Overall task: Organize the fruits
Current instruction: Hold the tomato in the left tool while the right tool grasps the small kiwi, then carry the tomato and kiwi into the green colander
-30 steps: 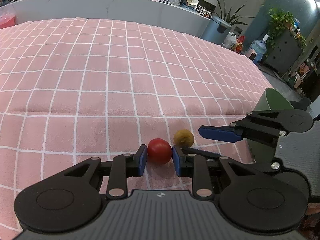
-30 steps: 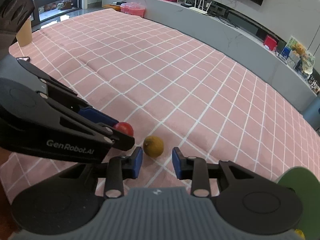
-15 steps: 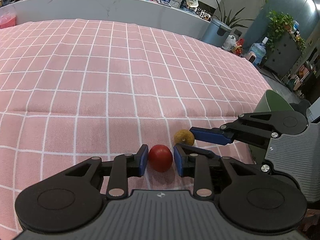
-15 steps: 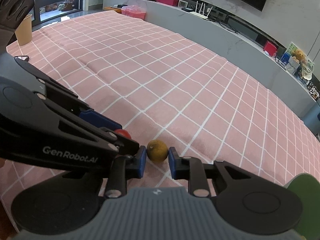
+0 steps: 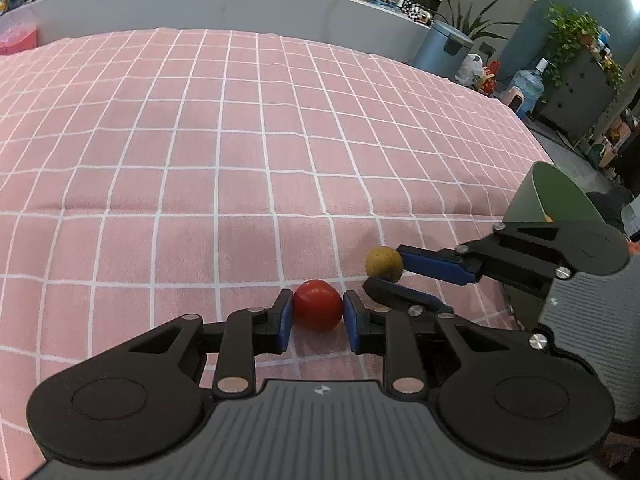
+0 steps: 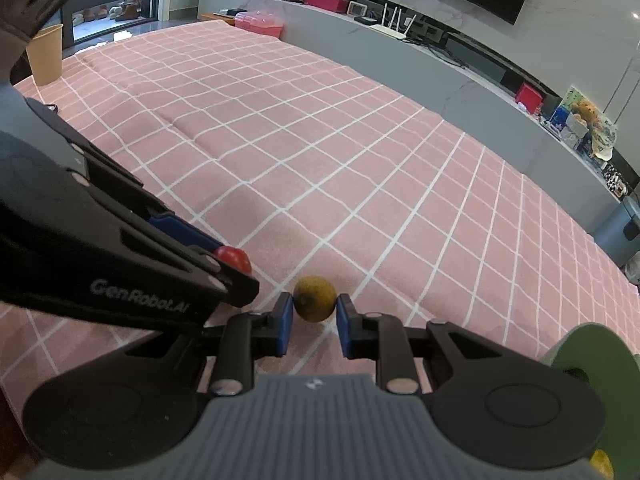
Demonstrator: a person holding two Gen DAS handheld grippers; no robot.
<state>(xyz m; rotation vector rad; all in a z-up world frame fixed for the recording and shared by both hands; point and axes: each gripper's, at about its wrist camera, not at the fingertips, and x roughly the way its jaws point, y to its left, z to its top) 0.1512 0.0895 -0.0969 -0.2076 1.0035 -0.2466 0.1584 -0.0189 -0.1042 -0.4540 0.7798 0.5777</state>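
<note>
Your green bowl (image 5: 560, 196) shows one yellowish fruit (image 6: 602, 465) at its edge. Your left gripper (image 5: 318, 314) grasps one tomato (image 5: 318, 305); your right gripper (image 6: 314, 318) grasps one brownish-yellow fruit (image 6: 315, 298), both just above the tabletop (image 5: 240, 140).

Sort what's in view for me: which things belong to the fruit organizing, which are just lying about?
Job:
red fruit in left gripper
yellow-brown fruit in right gripper
green container

Lying about:
paper cup
pink plastic box
</note>
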